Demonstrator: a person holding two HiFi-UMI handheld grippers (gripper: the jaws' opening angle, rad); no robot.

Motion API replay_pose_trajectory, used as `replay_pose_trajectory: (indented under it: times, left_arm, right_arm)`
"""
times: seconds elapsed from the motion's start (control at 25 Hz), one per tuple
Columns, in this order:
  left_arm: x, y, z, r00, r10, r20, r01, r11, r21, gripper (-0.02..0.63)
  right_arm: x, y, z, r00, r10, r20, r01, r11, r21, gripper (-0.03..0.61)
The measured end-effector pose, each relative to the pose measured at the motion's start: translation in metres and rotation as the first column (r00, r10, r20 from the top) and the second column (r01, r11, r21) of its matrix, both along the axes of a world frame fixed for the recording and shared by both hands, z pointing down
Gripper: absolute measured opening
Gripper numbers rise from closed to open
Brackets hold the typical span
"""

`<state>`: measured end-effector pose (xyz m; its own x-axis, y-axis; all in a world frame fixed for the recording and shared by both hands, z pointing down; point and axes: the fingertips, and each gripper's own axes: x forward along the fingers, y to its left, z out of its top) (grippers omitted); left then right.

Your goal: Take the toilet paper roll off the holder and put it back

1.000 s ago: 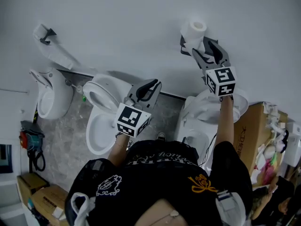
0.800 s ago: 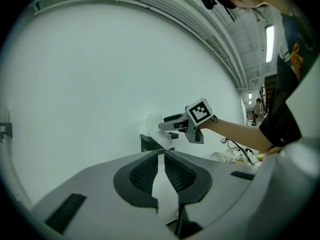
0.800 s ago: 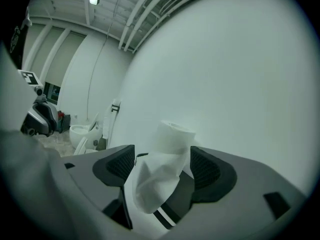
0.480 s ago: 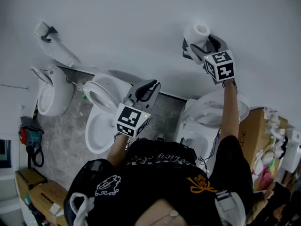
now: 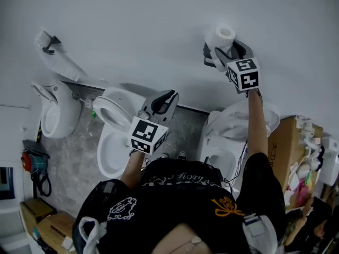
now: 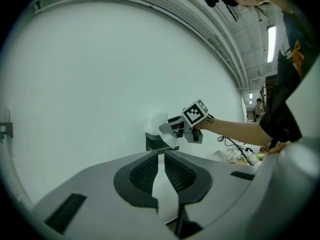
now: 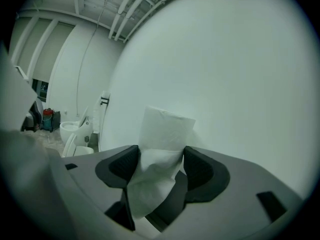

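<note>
Wall (image 5: 132, 20): white, far; holder on its right part.
Right tongs (image 7: 161, 161): closing on roll, pads meeting its sides.
Left tongs (image 6: 161, 156): near, low, almost closed, empty.
Holder (image 5: 207, 57): dark bracket under roll.
Roll (image 7: 167, 126): upright on holder, loose sheet hanging.
Handling: probably light, soft, easily crushed, not slippery.
Hold: across the round body, gently; avoid the loose sheet.

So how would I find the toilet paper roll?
Look up the big plain white wall to the dark holder fixed on it. The white toilet paper roll sits there, and the jaws of the right tool are closing on it. It is the only soft white tube with a hollow middle.
</note>
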<state>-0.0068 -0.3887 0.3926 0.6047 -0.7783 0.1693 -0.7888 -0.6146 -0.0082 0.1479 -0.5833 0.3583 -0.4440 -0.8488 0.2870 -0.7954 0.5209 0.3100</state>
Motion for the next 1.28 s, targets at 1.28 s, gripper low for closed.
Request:
replay_pose_trajectory:
  times: [1.28]
  left_arm:
    - [-0.010,0.034,0.005,0.973,0.230,-0.015,-0.230,0.973,-0.022,0.040]
  right_arm:
    - [0.007,0.199,-0.011,0.934,0.259,0.244,-0.277,0.960,0.042,0.298]
